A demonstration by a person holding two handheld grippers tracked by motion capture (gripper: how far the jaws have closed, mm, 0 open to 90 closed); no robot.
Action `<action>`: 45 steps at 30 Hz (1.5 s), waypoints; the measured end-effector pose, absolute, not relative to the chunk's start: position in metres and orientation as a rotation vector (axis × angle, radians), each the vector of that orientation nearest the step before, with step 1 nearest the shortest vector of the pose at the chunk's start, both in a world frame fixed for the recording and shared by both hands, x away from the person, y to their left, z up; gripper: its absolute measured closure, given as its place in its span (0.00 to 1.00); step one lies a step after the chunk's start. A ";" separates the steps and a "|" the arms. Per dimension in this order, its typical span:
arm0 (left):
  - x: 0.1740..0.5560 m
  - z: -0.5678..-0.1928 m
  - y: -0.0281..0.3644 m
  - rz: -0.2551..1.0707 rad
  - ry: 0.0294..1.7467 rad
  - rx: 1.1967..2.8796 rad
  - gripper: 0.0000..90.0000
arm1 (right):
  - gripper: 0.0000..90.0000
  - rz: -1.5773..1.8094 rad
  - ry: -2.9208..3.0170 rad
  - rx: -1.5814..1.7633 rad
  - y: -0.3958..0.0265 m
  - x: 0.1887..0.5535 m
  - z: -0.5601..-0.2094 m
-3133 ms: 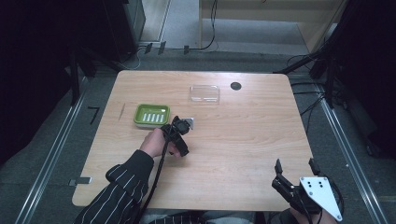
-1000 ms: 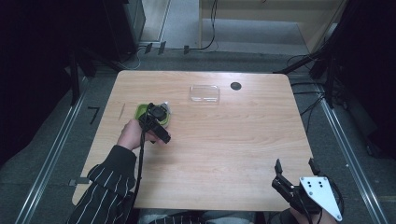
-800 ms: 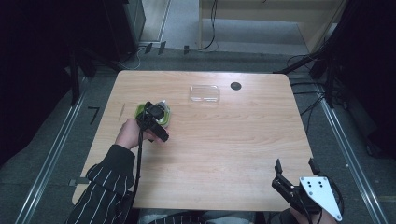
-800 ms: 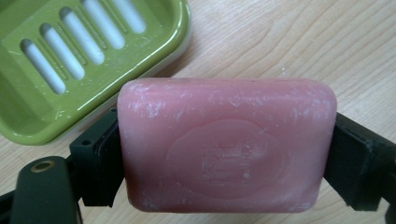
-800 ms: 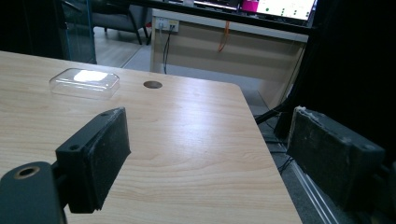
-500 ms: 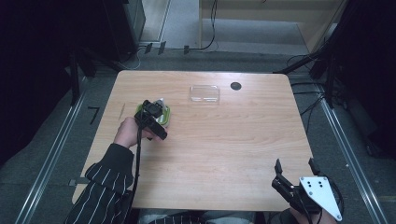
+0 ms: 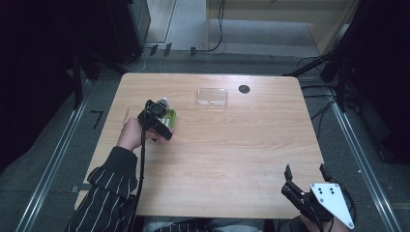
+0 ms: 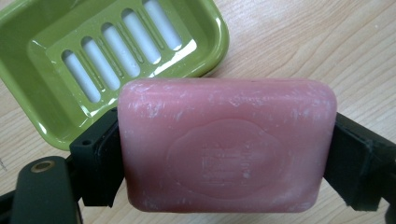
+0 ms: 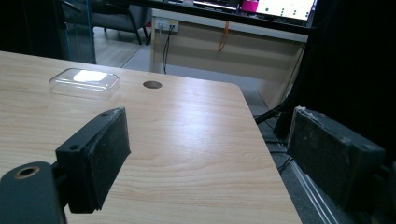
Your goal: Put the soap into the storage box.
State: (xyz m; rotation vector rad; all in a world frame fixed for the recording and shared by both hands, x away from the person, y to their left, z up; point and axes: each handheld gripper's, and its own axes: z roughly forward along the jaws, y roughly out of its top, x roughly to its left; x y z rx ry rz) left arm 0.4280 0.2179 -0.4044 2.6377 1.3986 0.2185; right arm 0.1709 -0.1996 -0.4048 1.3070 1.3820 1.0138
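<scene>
Moving soap [image 8: 226,144] over dish [image 8: 56,42] now.

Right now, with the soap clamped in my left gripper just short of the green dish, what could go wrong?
1. The pink soap is held only by its two ends in the left gripper; its smooth surface might let it slip out.
2. It hangs over the near rim of the green soap dish, not its slotted middle, so a release here could tip the dish or land the bar on the table.

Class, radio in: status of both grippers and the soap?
Left gripper shut on pink soap, beside green dish. Right gripper open, idle. Nothing blocking.
</scene>
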 end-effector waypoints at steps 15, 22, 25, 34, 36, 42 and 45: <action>0.441 -0.404 0.221 0.231 1.448 2.591 0.15 | 0.14 1.011 1.383 1.308 -0.199 0.171 -0.405; 0.446 -0.402 0.223 0.245 1.456 2.574 0.15 | 0.14 1.011 1.380 1.310 -0.200 0.170 -0.405; 0.448 -0.402 0.224 0.247 1.462 2.569 0.15 | 0.14 1.011 1.381 1.309 -0.200 0.170 -0.405; 0.455 -0.399 0.226 0.255 1.474 2.532 0.15 | 0.14 1.013 1.378 1.308 -0.201 0.170 -0.405; 0.456 -0.399 0.226 0.260 1.476 2.522 0.15 | 0.14 1.012 1.379 1.308 -0.201 0.170 -0.405; 0.459 -0.397 0.226 0.268 1.482 2.507 0.15 | 0.14 1.009 1.377 1.314 -0.201 0.169 -0.405; 0.461 -0.397 0.225 0.274 1.488 2.497 0.15 | 0.14 1.008 1.376 1.313 -0.201 0.169 -0.405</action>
